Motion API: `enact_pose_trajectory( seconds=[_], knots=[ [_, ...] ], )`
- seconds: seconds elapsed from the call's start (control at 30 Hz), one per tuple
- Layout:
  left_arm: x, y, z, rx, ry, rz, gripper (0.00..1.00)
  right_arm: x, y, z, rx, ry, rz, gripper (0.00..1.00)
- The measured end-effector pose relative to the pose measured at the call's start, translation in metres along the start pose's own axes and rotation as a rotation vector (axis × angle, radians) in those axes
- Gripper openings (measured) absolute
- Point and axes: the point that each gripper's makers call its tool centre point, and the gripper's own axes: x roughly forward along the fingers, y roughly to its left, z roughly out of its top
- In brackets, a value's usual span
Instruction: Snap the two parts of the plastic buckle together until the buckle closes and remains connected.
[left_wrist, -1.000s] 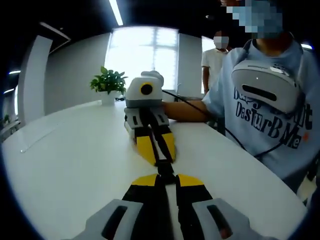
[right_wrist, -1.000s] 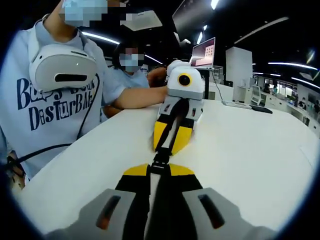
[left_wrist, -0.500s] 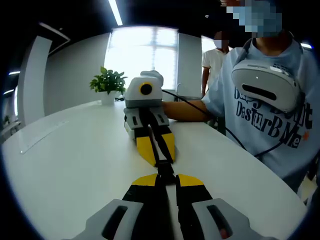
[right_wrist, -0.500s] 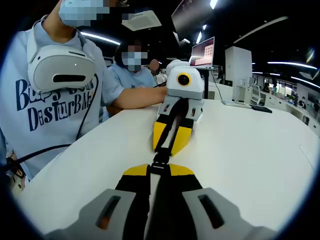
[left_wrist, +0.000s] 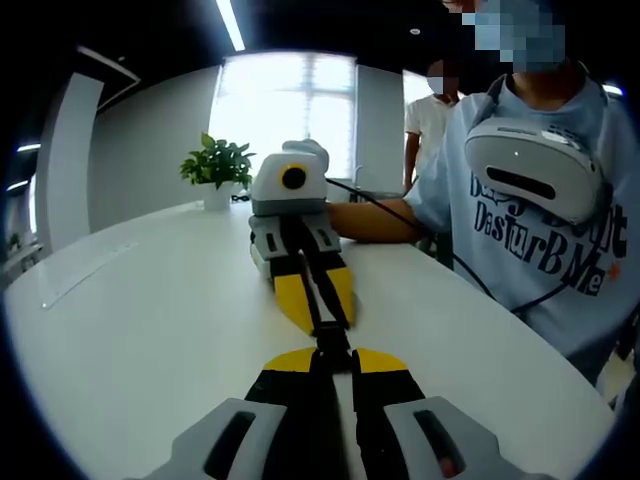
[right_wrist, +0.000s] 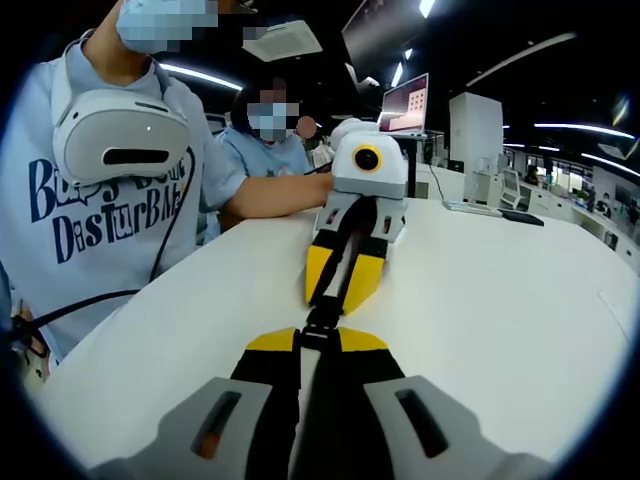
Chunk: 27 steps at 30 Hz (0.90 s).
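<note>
Both yellow-tipped grippers remain clamped nose to nose on the small black plastic buckle (left_wrist: 330, 338), unchanged from a second ago. The left gripper (left_wrist: 331, 357) pinches one end, the right gripper (right_wrist: 319, 338) the other, above the white table (left_wrist: 140, 330). The person in a light blue printed T-shirt (right_wrist: 110, 200) has barely shifted.

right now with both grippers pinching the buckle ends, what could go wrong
The buckle spans a narrow gap between the left gripper and right gripper; pushing off-axis could jam the halves instead of clicking them. Both grippers hold it above the white table, so a slip would drop it.
</note>
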Motion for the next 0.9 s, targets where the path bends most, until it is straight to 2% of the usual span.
enact_pose_trajectory(
  seconds=[0.6, 0.9],
  knots=[
    [-0.002, 0.006, -0.001, -0.016, -0.005, 0.025, 0.11, 0.003, 0.0, 0.003, -0.002, -0.006, -0.017, 0.13],
    [-0.006, 0.019, 0.0, -0.027, -0.005, 0.091, 0.11, -0.003, -0.015, -0.001, 0.003, -0.003, -0.084, 0.12]
  ],
)
